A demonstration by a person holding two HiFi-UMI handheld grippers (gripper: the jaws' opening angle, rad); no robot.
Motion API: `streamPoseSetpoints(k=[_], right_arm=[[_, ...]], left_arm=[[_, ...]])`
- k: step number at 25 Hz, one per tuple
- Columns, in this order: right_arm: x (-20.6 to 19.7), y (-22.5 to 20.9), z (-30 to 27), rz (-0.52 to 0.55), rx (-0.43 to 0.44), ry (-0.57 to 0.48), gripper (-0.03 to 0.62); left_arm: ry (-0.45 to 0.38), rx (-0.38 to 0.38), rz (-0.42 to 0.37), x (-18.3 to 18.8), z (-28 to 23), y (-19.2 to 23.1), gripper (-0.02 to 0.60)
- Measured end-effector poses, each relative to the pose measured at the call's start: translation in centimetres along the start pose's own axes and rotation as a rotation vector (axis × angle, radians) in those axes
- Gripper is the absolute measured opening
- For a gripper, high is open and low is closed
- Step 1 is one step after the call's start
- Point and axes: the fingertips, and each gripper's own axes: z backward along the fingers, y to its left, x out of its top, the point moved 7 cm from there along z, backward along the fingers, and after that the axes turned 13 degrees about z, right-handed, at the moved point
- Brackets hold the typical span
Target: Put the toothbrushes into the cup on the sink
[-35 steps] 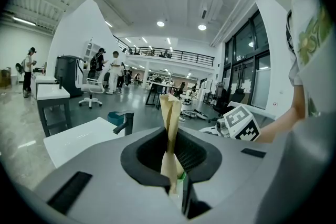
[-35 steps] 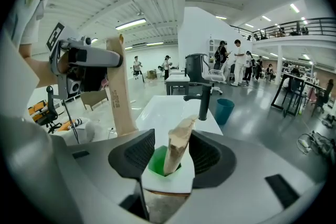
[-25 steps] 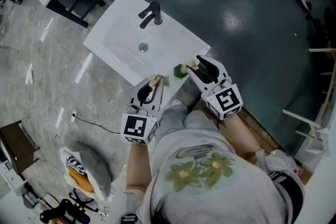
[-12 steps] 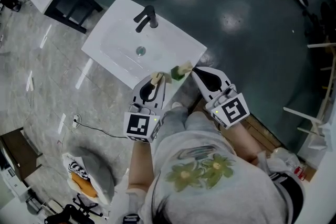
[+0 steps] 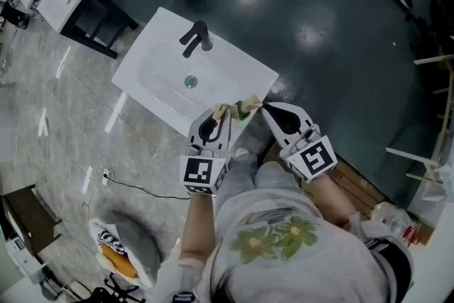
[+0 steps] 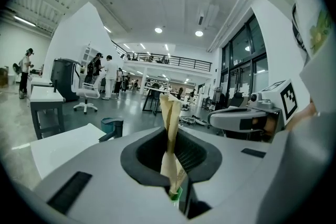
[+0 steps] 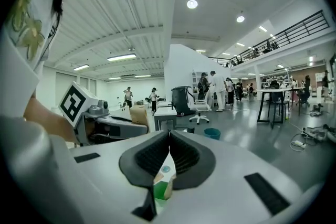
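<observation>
Stage: early, no brush in any cup, no cup seen on sink [image 5: 234,67] | left gripper [image 6: 170,165] clamps wrapped toothbrush pack [image 6: 169,123] above sink's near edge | right gripper [image 7: 167,139] pinches its green end | left: unwrap, drop in.

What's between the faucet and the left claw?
Head view: only the white basin and its drain lie between the faucet and the left claw, which grips a beige pack.
</observation>
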Motion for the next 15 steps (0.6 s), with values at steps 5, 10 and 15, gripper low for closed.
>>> streamPoseSetpoints(k=[5, 10, 15], right_arm=[[-0.3, 0.0, 0.2, -0.004, -0.004, 0.011, 0.041], [-0.8, 0.2, 0.4, -0.012, -0.004, 0.026, 0.041], [-1.2, 0.4, 0.3, -0.02, -0.004, 0.034, 0.041]], left_arm=[[0.025, 0.006, -0.021, -1.1, -1.1, 0.2, 0.051], [0.042, 0.007, -0.035, -1.9, -1.5, 0.4, 0.051], [0.041, 0.013, -0.035, -3.0, -1.9, 0.8, 0.051]])
